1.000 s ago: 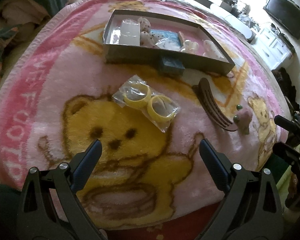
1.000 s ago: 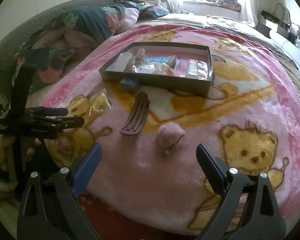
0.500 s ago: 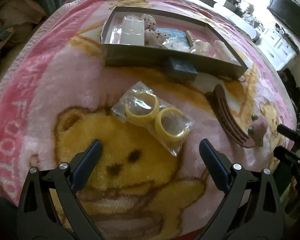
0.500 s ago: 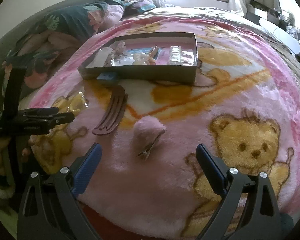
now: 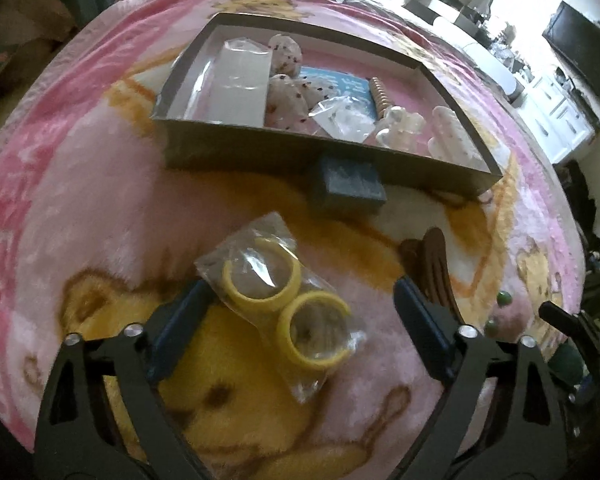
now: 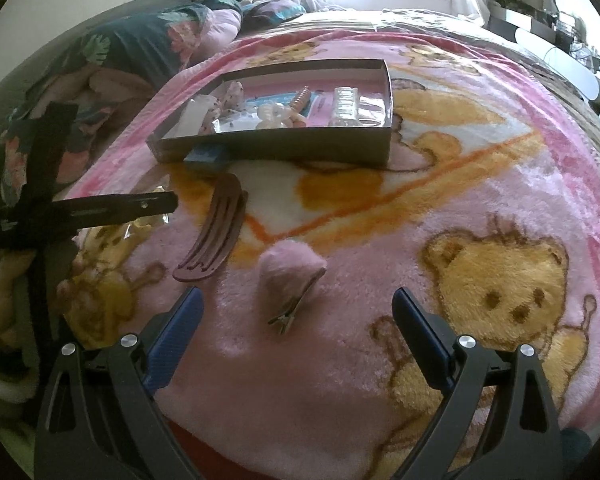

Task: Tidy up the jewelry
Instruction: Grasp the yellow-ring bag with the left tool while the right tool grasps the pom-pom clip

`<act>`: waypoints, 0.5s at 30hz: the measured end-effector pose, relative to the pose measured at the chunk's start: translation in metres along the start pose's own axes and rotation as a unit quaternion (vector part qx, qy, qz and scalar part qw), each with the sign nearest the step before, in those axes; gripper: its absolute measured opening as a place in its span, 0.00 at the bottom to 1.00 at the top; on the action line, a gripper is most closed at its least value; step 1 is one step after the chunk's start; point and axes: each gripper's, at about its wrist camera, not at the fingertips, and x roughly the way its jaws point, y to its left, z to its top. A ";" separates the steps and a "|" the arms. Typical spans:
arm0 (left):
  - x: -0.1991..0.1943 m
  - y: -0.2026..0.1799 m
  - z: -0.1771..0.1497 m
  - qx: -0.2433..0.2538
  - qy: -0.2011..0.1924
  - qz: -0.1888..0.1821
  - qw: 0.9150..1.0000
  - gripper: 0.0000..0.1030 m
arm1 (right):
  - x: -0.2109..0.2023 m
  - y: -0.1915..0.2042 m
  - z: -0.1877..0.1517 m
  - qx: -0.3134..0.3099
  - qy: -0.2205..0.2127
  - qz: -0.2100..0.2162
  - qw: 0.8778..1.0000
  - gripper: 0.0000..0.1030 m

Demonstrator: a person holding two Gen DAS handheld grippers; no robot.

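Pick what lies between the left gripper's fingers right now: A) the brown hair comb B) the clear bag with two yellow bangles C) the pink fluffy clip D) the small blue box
B: in the left wrist view the clear bag of yellow bangles lies between the open fingers of the left gripper; the brown hair comb is off to the side and the small blue box sits against the tray.

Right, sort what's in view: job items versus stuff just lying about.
Job:
- bag of yellow bangles, between the open left gripper fingers
- brown hair comb
- pink fluffy clip
- blue box
- tray

Lying about:
- floral bedding
- TV
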 end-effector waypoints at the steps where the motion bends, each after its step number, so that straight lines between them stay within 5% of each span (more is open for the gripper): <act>1: 0.001 -0.002 0.001 0.004 -0.001 0.004 1.000 0.73 | 0.002 0.000 0.001 -0.001 0.001 -0.001 1.000 0.91; 6: 0.005 -0.009 0.003 0.026 -0.006 0.019 0.999 0.47 | 0.013 -0.001 0.005 0.010 0.012 0.010 1.000 0.78; 15: 0.002 -0.013 0.001 0.045 -0.010 0.016 0.999 0.37 | 0.030 0.001 0.009 0.029 0.026 0.029 0.999 0.45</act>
